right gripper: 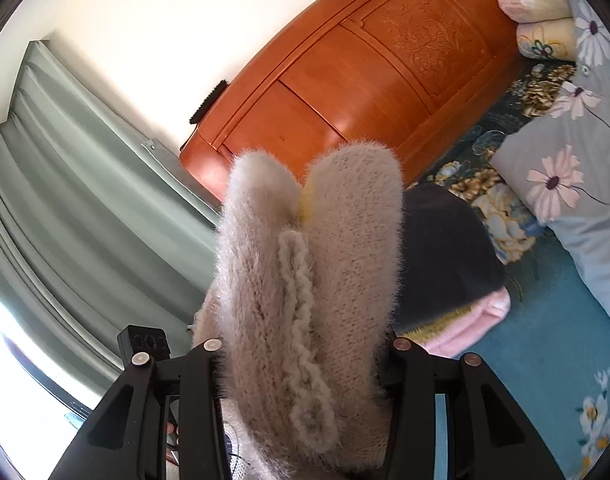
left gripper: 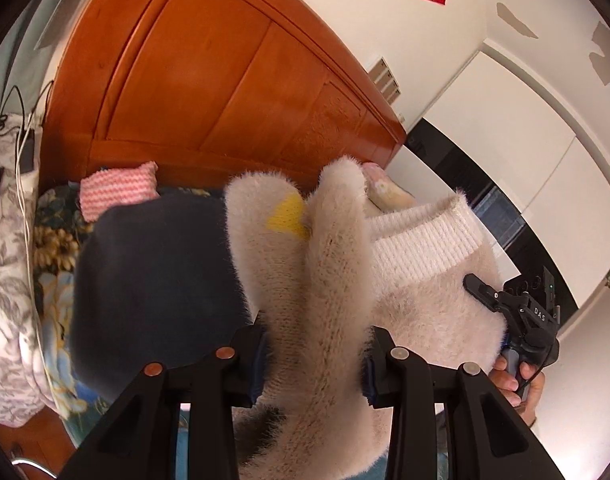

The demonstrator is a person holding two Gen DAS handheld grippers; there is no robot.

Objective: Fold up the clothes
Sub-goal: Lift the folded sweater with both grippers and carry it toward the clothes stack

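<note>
A fluffy cream sweater (left gripper: 333, 264) with a yellow patch and a white ribbed hem is bunched between the fingers of my left gripper (left gripper: 313, 360), which is shut on it and holds it up. My right gripper (right gripper: 301, 352) is shut on another bunch of the same sweater (right gripper: 305, 264), lifted above the bed. The right gripper (left gripper: 521, 320) and the hand holding it show at the right of the left wrist view. A folded dark navy garment (left gripper: 157, 280) lies on the bed behind the sweater; it also shows in the right wrist view (right gripper: 449, 252), on top of a pink garment (right gripper: 473, 320).
A wooden headboard (left gripper: 233, 80) stands behind the bed. A pink knitted item (left gripper: 117, 192) lies by it. Floral pillows (right gripper: 573, 184) and a grey patterned quilt (left gripper: 5, 280) with cables lie at the sides. Green curtains (right gripper: 65, 200) hang by the window.
</note>
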